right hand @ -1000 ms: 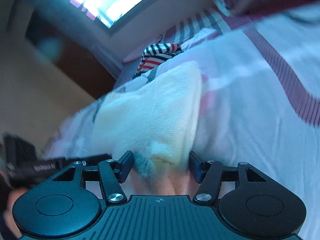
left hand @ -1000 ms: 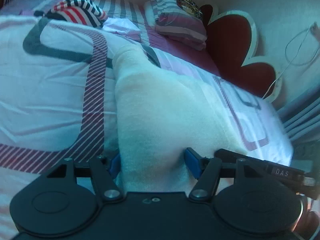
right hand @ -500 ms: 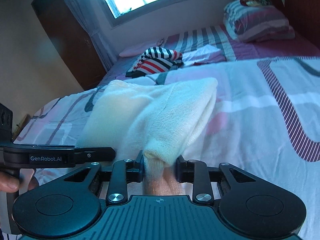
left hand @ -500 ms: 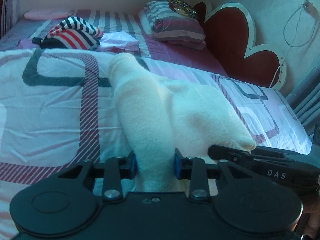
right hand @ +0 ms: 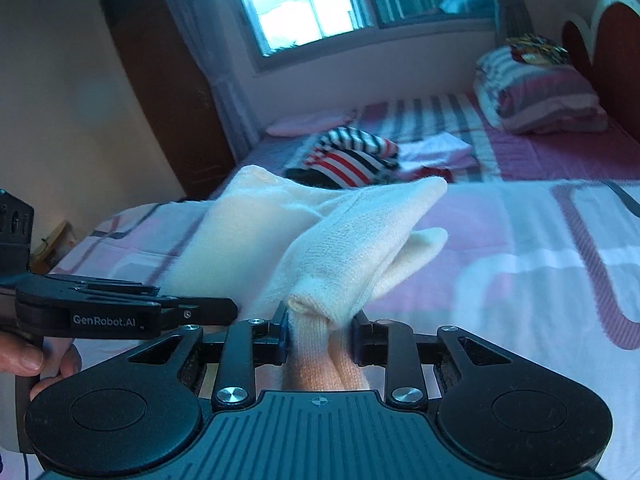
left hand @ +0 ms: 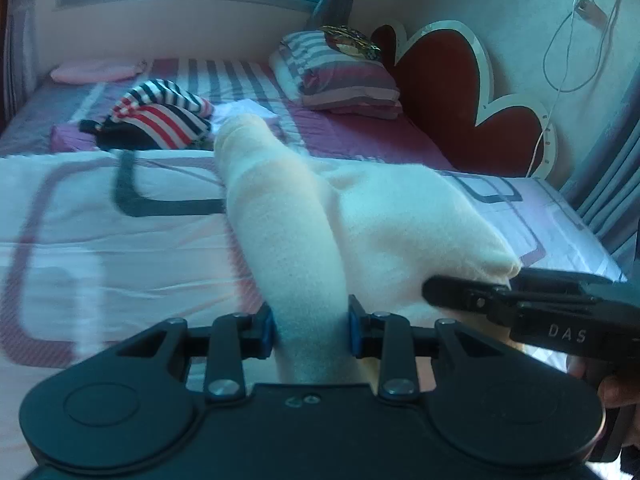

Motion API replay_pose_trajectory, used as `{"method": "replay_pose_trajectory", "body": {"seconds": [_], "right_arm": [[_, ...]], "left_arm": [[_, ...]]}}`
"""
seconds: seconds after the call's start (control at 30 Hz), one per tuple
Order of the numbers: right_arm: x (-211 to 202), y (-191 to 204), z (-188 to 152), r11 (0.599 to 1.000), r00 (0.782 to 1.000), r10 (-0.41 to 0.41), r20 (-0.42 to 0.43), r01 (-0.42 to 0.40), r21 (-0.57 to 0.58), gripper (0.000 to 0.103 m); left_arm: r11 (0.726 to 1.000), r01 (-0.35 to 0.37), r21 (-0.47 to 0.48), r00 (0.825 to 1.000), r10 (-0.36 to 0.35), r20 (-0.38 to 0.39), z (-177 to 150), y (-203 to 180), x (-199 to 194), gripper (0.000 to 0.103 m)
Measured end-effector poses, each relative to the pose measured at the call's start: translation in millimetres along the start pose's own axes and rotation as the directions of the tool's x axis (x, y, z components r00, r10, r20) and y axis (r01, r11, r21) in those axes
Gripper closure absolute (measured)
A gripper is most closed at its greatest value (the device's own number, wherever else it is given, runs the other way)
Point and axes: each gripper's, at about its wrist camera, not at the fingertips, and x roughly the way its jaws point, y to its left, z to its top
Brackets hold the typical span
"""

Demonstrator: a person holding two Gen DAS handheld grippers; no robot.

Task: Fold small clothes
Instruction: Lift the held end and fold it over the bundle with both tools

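Left wrist view: left tool is clamped on one bunched end of the cream garment, cloth pinched between the blue pads. Right tool is closed the same way on the other end. Garment hangs stretched between both tools, its far part over the bed middle. Striped clothes lie toward the bed's far edge.

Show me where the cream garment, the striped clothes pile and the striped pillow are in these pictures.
cream garment [left hand: 288,240]: left wrist view, on the bunched part leading into the gripper.
striped clothes pile [left hand: 160,120]: left wrist view, on its red-striped top.
striped pillow [right hand: 540,96]: right wrist view, on its side.
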Motion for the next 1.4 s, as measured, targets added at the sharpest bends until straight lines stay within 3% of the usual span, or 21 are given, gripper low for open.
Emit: {"method": "replay_pose_trajectory", "body": {"seconds": [0.23,0.43,0.73,0.87,0.93,1.0,1.03,1.17,1.33,1.4], "right_arm": [[36,70,-15,0.996,0.997,0.081,-0.003,-0.081,-0.027,0.075],[63,129,-33,0.990,0.990,0.138,-0.037,-0.139,-0.031,0.075],[87,184,-58,0.991,0.989,0.135,-0.060,-0.136,-0.001,0.075],[96,187,-69,0.993,0.991,0.116,-0.069,-0.113,0.039,0.075],[100,179,-75,0.994,0.993,0.092,-0.078,-0.087,0.074,0.075],[105,168,-87,0.993,0.991,0.052,-0.123,-0.038,0.115,0.075],[110,158,-93,0.984,0.989,0.058,-0.136,-0.033,0.177,0.074],[113,129,-103,0.931,0.988,0.123,-0.097,-0.081,0.356,0.073],[102,120,-102,0.920,0.991,0.100,-0.084,-0.060,0.386,0.073],[92,120,-98,0.924,0.993,0.081,-0.088,-0.042,0.379,0.072]], "left_arm": [[0.995,-0.096,-0.010,0.995,0.096,-0.012,-17,57,-48,0.072],[0.991,-0.130,-0.033,0.991,0.129,-0.032,-38,103,-84,0.071],[0.994,-0.089,-0.070,0.994,0.084,-0.066,-59,159,-109,0.071],[0.995,-0.042,-0.086,0.996,0.034,-0.086,-67,181,-100,0.070],[0.996,-0.035,-0.088,0.995,0.026,-0.095,-73,186,-93,0.062],[0.994,-0.069,-0.086,0.994,0.061,-0.095,-81,191,-85,0.028],[0.992,-0.093,-0.084,0.992,0.085,-0.094,-85,192,-83,0.026],[0.992,-0.085,-0.089,0.994,0.079,-0.073,-94,196,-84,0.028],[0.995,-0.045,-0.094,0.997,0.039,-0.061,-92,205,-98,0.038],[0.996,-0.033,-0.089,0.999,0.033,-0.005,-88,205,-113,0.050]]}}
